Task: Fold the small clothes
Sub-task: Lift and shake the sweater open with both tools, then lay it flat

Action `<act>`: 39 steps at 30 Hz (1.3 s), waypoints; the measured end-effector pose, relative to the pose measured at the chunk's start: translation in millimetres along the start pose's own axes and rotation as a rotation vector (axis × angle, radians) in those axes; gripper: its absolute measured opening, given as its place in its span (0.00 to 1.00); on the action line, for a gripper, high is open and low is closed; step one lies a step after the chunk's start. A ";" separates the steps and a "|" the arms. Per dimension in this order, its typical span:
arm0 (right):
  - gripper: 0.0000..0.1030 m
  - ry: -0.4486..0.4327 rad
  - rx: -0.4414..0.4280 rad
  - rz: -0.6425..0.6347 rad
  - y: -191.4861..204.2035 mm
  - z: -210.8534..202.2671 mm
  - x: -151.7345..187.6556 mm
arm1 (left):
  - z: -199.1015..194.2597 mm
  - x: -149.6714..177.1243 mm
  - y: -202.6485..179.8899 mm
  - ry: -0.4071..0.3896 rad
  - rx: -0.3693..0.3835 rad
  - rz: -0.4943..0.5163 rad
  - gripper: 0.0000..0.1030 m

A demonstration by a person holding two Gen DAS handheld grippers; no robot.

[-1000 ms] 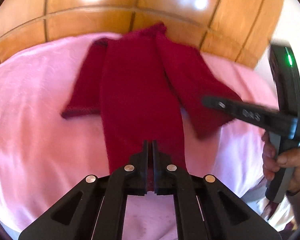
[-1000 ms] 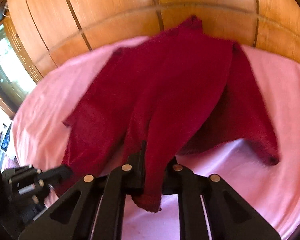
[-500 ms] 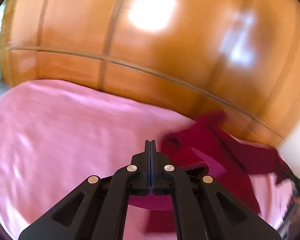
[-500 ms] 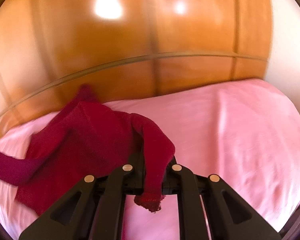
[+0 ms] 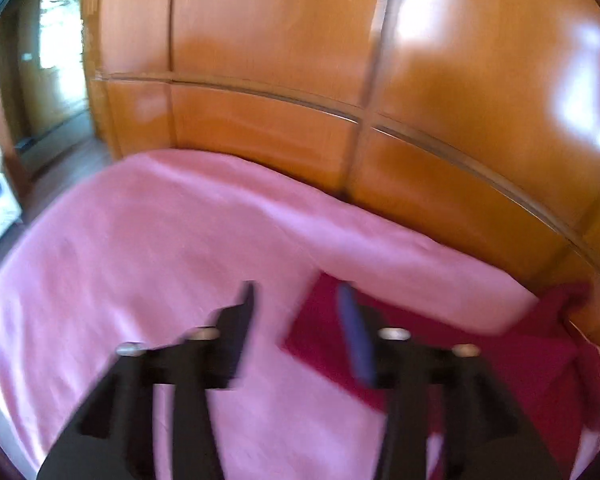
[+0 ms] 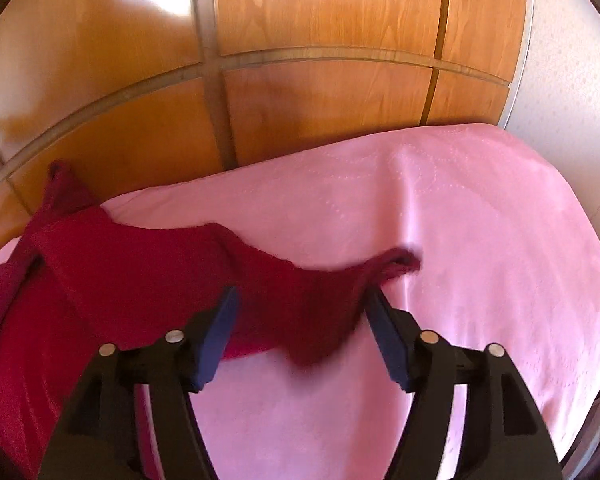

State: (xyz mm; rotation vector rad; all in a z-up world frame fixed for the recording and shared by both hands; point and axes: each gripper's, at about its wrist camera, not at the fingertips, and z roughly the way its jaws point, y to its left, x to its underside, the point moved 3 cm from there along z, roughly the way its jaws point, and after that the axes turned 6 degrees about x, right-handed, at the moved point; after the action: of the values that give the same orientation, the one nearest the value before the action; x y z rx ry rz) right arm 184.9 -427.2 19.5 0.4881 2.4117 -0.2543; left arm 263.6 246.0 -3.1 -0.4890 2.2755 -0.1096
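Note:
A dark red knitted garment (image 6: 132, 276) lies spread on the pink bed cover (image 6: 480, 240). In the right wrist view it fills the left side, one leg end (image 6: 396, 262) reaching just past my right fingertips. My right gripper (image 6: 300, 304) is open above that leg, holding nothing. In the blurred left wrist view the garment (image 5: 532, 364) lies at the lower right. My left gripper (image 5: 300, 300) is open and empty, its right finger over the garment's near corner.
A glossy wooden wardrobe (image 6: 320, 80) stands right behind the bed. The pink cover (image 5: 140, 248) stretches to the left of the garment. A doorway and window (image 5: 56, 52) show at far left. A pale wall (image 6: 572, 80) is at the right.
Both grippers have opened and let go of the red garment, which now lies on the cover. The two cameras have swung apart, left one leftward, right one rightward.

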 end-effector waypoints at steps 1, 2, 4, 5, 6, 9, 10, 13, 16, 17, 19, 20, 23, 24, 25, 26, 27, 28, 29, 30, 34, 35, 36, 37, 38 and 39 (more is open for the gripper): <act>0.70 -0.007 -0.015 0.003 -1.4 -7.6 6.3 | -6.4 18.5 -4.1 0.014 0.056 0.022 0.48; 0.72 -0.006 -0.058 0.006 -1.8 -18.9 19.2 | -9.5 36.5 -9.3 0.048 0.103 0.045 0.48; 0.73 0.046 -0.192 0.004 6.1 -32.9 46.5 | -12.9 75.7 -20.7 0.134 0.205 0.073 0.48; 0.73 0.083 -0.254 0.010 9.9 -39.5 58.2 | -13.3 91.0 -24.8 0.169 0.237 0.077 0.48; 0.73 0.130 -0.327 0.010 16.7 -43.3 73.9 | -12.1 111.8 -30.3 0.220 0.279 0.081 0.48; 0.69 0.217 -0.431 -0.018 40.2 -52.4 112.4 | -11.4 156.2 -45.8 0.327 0.399 0.059 0.48; 0.67 0.245 -0.451 -0.028 48.0 -51.7 122.7 | -8.1 165.2 -46.1 0.343 0.423 0.048 0.48; 0.50 0.274 -0.437 -0.062 67.8 -46.9 146.0 | -4.4 188.6 -59.1 0.386 0.458 0.032 0.37; 0.08 0.264 -0.441 -0.062 74.5 -53.0 143.3 | -6.0 194.4 -68.6 0.399 0.444 0.075 0.08; 0.08 0.243 -0.433 -0.079 75.9 -60.8 139.1 | -10.2 191.5 -69.1 0.385 0.439 0.079 0.07; 0.07 0.198 -0.445 -0.107 77.1 -74.7 131.1 | -25.2 181.9 -70.4 0.349 0.452 0.098 0.06; 0.07 0.163 -0.456 -0.114 75.4 -80.4 118.9 | -35.7 180.1 -69.8 0.329 0.463 0.107 0.06; 0.07 0.089 -0.481 -0.112 59.0 -115.0 107.0 | -60.0 167.1 -63.0 0.278 0.483 0.133 0.02; 0.07 0.070 -0.491 -0.119 54.8 -125.7 106.0 | -70.2 164.8 -62.1 0.265 0.493 0.149 0.02; 0.07 0.057 -0.496 -0.130 53.3 -134.5 105.7 | -77.2 166.0 -59.2 0.257 0.493 0.162 0.02; 0.07 0.047 -0.496 -0.149 49.6 -146.0 109.4 | -86.4 167.9 -58.2 0.247 0.491 0.181 0.02; 0.07 0.046 -0.493 -0.166 48.8 -153.0 113.2 | -93.4 170.7 -54.8 0.246 0.493 0.185 0.02; 0.07 0.044 -0.487 -0.187 47.3 -156.9 117.4 | -101.6 175.0 -51.3 0.249 0.497 0.185 0.02; 0.07 0.045 -0.478 -0.210 44.0 -162.6 124.7 | -108.7 179.3 -45.9 0.250 0.499 0.183 0.02; 0.07 0.057 -0.469 -0.222 40.5 -166.0 131.8 | -115.2 184.5 -39.6 0.256 0.501 0.175 0.02; 0.07 0.145 -0.454 -0.242 17.5 -170.8 175.7 | -152.2 224.8 -13.8 0.300 0.507 0.148 0.02; 0.07 0.180 -0.449 -0.238 10.9 -169.6 189.8 | -156.4 232.4 -8.3 0.315 0.509 0.131 0.02; 0.07 0.215 -0.444 -0.234 5.4 -166.9 203.2 | -160.9 243.9 -1.0 0.333 0.504 0.113 0.02; 0.07 0.248 -0.438 -0.228 1.4 -162.6 214.7 | -163.3 255.7 5.3 0.350 0.490 0.098 0.02; 0.07 0.272 -0.433 -0.223 -1.2 -157.3 222.6 | -164.9 265.7 8.4 0.368 0.488 0.081 0.02; 0.07 0.294 -0.432 -0.221 -1.8 -152.7 228.2 | -164.4 272.1 12.9 0.385 0.489 0.065 0.02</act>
State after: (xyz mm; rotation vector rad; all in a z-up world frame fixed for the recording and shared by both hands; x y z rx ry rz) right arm -65.8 -318.9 -9.4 0.0628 2.7046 0.2621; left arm -26.7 142.2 -81.8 -0.1398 2.5120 -0.7637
